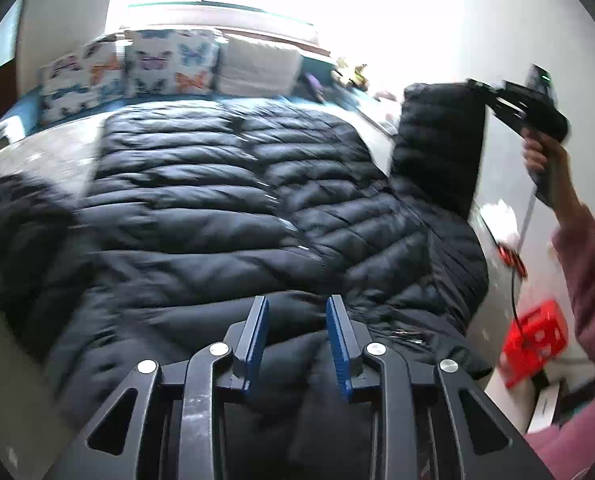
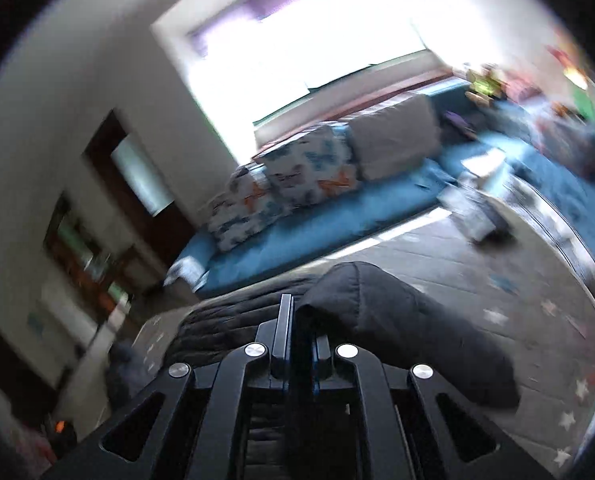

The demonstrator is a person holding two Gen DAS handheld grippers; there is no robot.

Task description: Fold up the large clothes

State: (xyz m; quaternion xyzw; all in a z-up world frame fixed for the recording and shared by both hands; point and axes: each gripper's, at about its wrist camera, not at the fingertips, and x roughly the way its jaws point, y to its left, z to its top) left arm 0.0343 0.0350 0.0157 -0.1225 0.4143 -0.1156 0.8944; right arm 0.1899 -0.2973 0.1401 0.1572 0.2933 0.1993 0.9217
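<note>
Item: 1 black quilted puffer jacket [image 1: 225, 200], spread flat on the patterned floor mat [image 2: 477, 272]. Soft, light, bulky, slick-shelled; best taken at cuffs or hem. Right gripper [image 2: 300, 320] clamps the raised sleeve [image 1: 437, 140]; left gripper [image 1: 297, 312] hovers parted, empty, above the jacket.

Butterfly-print cushions [image 1: 137, 72] line the upper left on a blue mattress [image 2: 317, 224]; a red crate [image 1: 535, 342] sits lower right.
</note>
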